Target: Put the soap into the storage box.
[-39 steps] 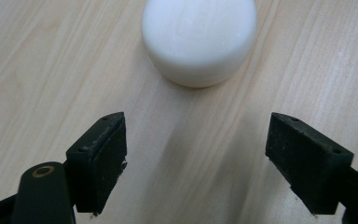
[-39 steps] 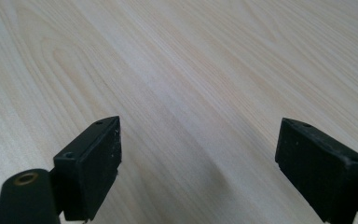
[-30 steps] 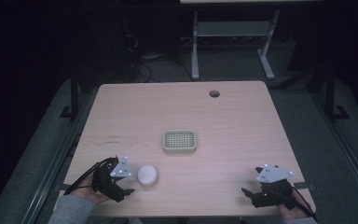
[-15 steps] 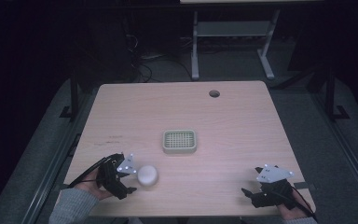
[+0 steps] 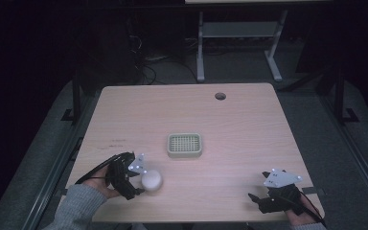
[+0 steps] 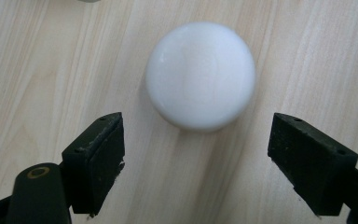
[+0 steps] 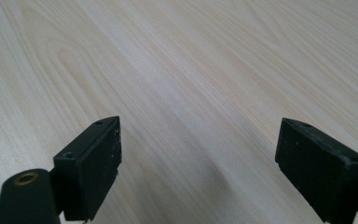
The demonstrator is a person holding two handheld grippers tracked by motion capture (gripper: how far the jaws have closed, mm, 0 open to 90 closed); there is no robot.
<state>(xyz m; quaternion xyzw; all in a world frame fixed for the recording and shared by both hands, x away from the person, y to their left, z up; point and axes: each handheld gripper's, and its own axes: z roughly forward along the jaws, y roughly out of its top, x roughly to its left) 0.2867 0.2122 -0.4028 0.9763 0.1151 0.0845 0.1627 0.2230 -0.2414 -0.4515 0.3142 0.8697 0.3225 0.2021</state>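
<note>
A white round puck-like object (image 5: 152,180) lies on the wooden table (image 5: 239,129) near its front left. My left gripper (image 5: 136,181) sits just to its left, jaws open and pointing at it. In the left gripper view the white object (image 6: 200,74) lies just beyond the tips of the left gripper (image 6: 196,135), not between the jaws. A small pale green tray with a gridded top (image 5: 184,144) stands at the table's middle. My right gripper (image 5: 256,201) rests at the front right, and in its own view the right gripper (image 7: 198,140) is open over bare wood.
A round cable hole (image 5: 220,96) marks the table's far side. Beyond the table stands a metal frame (image 5: 239,43) on a dark floor. Sleeved forearms come in from the bottom edge.
My left gripper has slid to the right, up to the white object. The white object, the tray and the right gripper have stayed put.
</note>
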